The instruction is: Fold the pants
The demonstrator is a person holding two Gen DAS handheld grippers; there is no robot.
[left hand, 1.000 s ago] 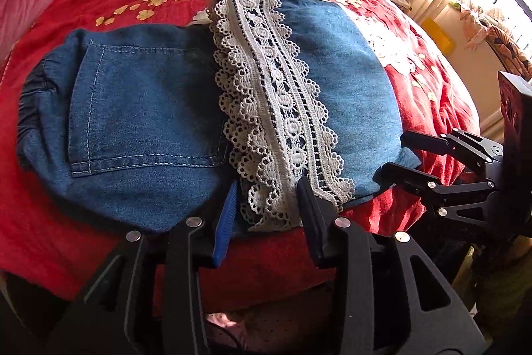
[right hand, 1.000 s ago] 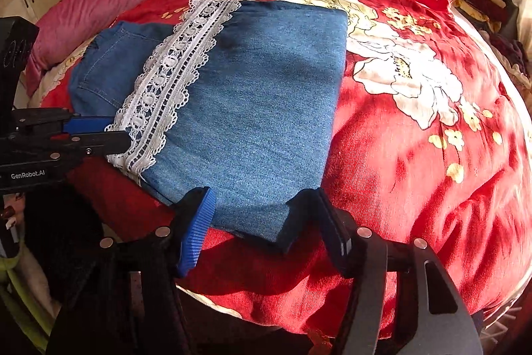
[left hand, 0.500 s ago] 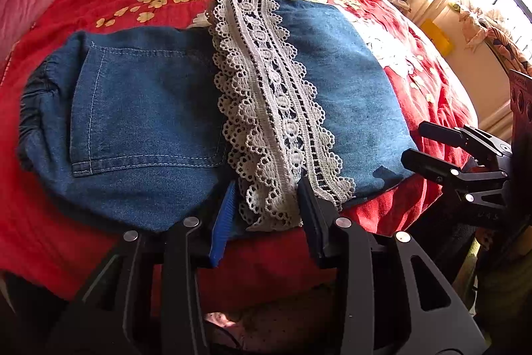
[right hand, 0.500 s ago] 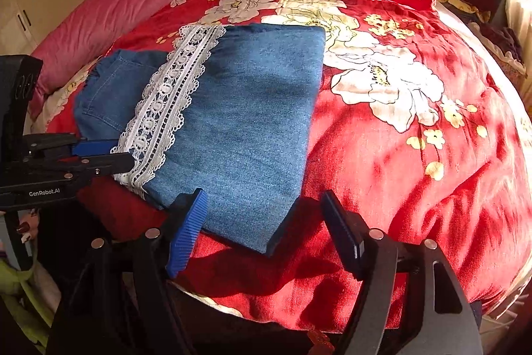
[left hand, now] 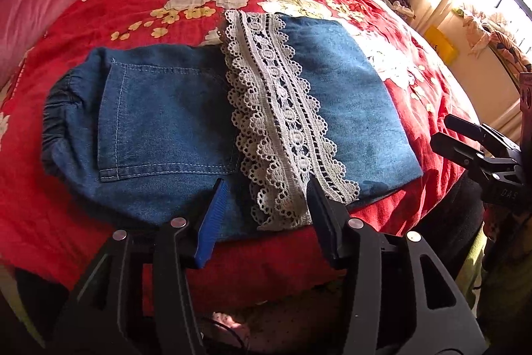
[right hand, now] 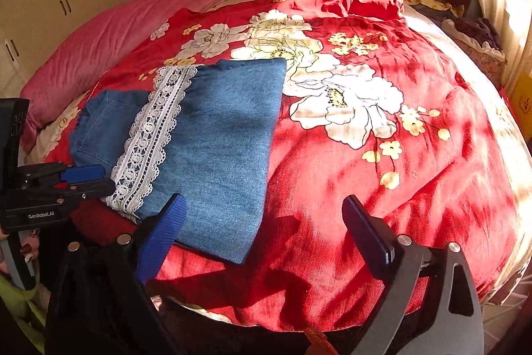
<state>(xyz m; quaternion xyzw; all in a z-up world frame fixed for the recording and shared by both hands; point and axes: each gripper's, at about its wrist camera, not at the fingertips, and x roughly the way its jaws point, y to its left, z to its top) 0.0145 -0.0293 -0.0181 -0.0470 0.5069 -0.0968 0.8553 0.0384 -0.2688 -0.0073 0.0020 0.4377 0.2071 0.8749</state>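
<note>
Progress: the pants (left hand: 212, 128) lie folded into a compact rectangle, legs doubled over the seat; I judge little is left beyond a final fold or tidy.
Place: near edge of the red flowered bedspread (right hand: 382, 175), left of its big white blossom.
Material: soft blue denim, stitched back pocket, gathered waistband at left.
Trim: white lace band (left hand: 282, 128), scalloped and openwork.
Left gripper (left hand: 264, 208): moderately parted, empty.
Right gripper (right hand: 262, 225): wide apart, empty.
</note>
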